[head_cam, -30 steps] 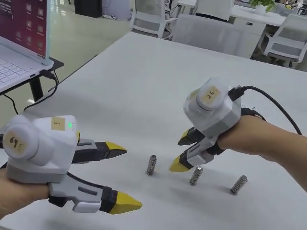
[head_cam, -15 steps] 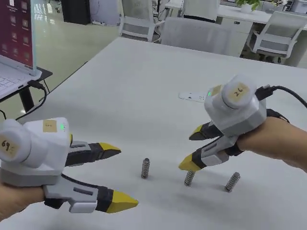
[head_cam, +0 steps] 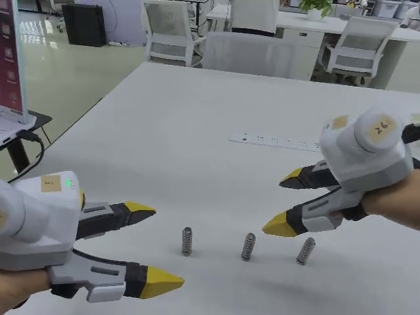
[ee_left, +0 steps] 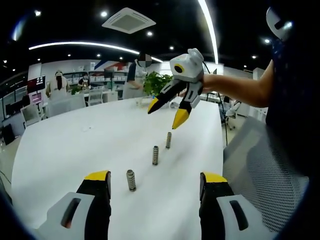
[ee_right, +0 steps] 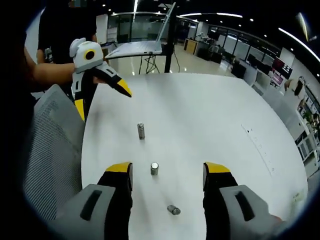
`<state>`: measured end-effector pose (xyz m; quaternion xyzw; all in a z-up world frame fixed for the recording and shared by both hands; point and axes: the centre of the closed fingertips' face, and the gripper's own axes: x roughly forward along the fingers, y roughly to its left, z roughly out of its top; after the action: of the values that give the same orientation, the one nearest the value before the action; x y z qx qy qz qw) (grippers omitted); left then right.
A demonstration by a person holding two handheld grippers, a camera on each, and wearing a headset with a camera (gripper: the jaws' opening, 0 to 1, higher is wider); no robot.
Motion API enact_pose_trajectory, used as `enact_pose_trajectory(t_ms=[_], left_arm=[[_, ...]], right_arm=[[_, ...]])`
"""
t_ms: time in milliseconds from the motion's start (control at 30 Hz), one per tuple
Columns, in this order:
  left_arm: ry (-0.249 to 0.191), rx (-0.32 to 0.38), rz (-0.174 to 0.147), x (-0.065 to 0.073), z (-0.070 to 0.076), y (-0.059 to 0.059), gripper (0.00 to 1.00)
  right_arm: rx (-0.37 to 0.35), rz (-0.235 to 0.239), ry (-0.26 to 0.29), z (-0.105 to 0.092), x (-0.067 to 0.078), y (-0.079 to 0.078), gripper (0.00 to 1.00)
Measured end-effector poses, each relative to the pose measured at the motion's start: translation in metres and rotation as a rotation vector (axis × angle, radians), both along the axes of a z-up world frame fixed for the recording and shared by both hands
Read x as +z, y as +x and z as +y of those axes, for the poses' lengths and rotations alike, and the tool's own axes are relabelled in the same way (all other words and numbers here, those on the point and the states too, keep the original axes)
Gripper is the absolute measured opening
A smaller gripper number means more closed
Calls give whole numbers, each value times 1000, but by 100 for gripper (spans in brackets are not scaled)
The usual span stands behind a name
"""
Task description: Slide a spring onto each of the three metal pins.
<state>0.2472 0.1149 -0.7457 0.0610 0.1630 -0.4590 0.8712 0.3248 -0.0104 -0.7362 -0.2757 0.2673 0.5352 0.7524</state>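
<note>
Three springs stood in a row on the white bench [head_cam: 197, 131]. The left spring [head_cam: 187, 241] & mid spring [head_cam: 248, 247] were upright, and the right spring [head_cam: 305, 251] leaned a bit. Couldn't tell if pins sat inside them.

L gripper [head_cam: 157, 246] hovered low at bottom left of the head view. Its jaws were spread wide w/ nothing btwn them, and the yellow tips pointed twd the left spring but stayed apart from it.

R gripper [head_cam: 282, 205] hung above the bench near the mid & right springs. Its jaws were also spread & empty, tips clear of every spring. In the right gripper view the mid spring showed btwn that gripper's own jaws, down on the bench surface.

A power strip [head_cam: 275, 140] lay farther back on the bench. A laptop [head_cam: 6, 65] sat off the bench's left side, w/ office chairs [head_cam: 249, 52] beyond the far edge.
</note>
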Motion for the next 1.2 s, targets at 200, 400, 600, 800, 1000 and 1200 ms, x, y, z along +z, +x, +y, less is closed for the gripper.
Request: enact_pose_trajectory(t_ms=[200, 400, 600, 800, 1000, 1200], left_arm=[[-1, -6, -5, 4, -4, 2, 69], [-2, -10, -7, 6, -6, 2, 69], [-4, -6, -9, 8, -6, 2, 70], [-7, 0, -8, 8, -6, 3, 71], [-14, 9, -7, 8, -6, 2, 71], [-21, 26, -2, 6, -4, 0, 72]], right_arm=[[-55, -12, 60, -22, 5, -3, 59], [-92, -20, 118, -41, 8, -9, 65], [-128, -16, 158, -57, 3, -18, 68], [-152, -20, 202, -69, -3, -29, 71], [-171, -22, 236, -77, -9, -38, 74], [-194, -24, 286, -84, -12, -47, 76]])
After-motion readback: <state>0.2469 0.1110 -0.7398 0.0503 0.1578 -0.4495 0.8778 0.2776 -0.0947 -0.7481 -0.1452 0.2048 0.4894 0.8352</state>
